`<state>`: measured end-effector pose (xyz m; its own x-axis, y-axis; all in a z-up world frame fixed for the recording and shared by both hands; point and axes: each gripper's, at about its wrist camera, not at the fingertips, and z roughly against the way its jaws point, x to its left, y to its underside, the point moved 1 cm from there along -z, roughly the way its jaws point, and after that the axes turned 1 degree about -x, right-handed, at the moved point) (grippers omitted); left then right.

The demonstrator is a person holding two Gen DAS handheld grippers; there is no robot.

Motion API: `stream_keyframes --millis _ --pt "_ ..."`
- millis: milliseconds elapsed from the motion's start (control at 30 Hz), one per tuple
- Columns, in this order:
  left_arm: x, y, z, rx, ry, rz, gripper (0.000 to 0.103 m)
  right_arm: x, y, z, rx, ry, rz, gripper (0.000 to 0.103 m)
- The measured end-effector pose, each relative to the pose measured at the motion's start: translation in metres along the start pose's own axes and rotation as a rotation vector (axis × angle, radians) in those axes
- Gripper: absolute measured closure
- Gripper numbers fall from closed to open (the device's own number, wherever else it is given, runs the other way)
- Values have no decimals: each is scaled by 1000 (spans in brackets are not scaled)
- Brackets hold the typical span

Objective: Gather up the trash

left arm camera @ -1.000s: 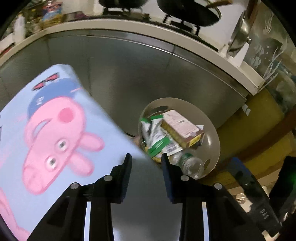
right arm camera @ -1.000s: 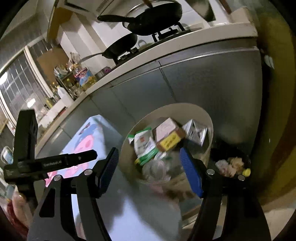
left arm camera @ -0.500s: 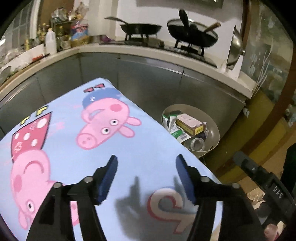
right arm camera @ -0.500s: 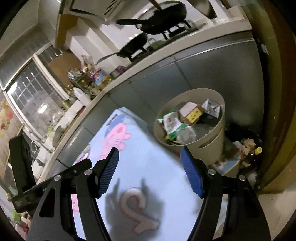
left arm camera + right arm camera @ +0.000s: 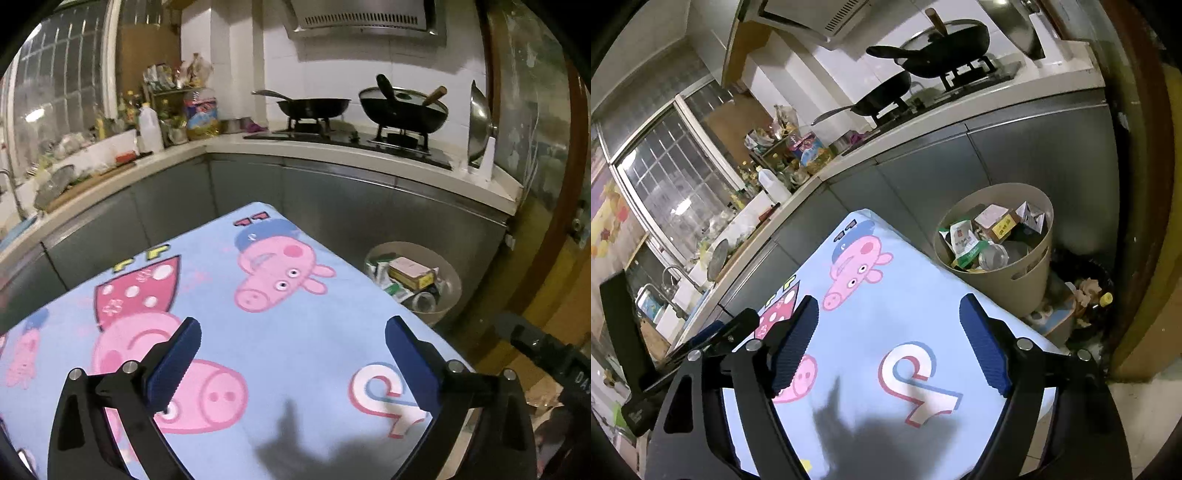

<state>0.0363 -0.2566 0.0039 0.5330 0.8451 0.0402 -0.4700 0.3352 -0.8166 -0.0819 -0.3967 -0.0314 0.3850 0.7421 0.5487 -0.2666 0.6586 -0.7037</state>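
A beige round trash bin [image 5: 445, 312] stands on the floor past the table's far right corner, also in the right wrist view [image 5: 1008, 284]. It holds a pink and yellow box [image 5: 410, 272], green and white wrappers [image 5: 964, 242] and a clear plastic bottle [image 5: 991, 256]. My left gripper [image 5: 291, 339] is open and empty above the blue cartoon-pig tablecloth [image 5: 229, 314]. My right gripper [image 5: 888, 315] is open and empty above the same cloth [image 5: 886, 325]. No loose trash shows on the cloth.
Grey kitchen cabinets [image 5: 332, 199] with a white counter curve behind the table. Two black pans [image 5: 402, 107] sit on the stove. Bottles and packets [image 5: 177, 110] crowd the left counter. A dark bowl of scraps [image 5: 1086, 291] lies on the floor beside the bin.
Both grippers pulled back and up from over the bin to above the tablecloth. The left gripper's jaws opened wide. The bin now looks smaller and farther away.
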Motion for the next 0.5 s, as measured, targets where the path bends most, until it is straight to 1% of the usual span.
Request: stream_keyframes --millis 133,300,500 --pt "7 1 8 1 -14 10 4 12 1 11 -29 4 17 18" --pt "13 2 18 -22 -24 27 4 21 2 18 -47 3 38 17" --pt "14 3 26 -43 -45 16 4 29 5 23 -44 -1 51 17"
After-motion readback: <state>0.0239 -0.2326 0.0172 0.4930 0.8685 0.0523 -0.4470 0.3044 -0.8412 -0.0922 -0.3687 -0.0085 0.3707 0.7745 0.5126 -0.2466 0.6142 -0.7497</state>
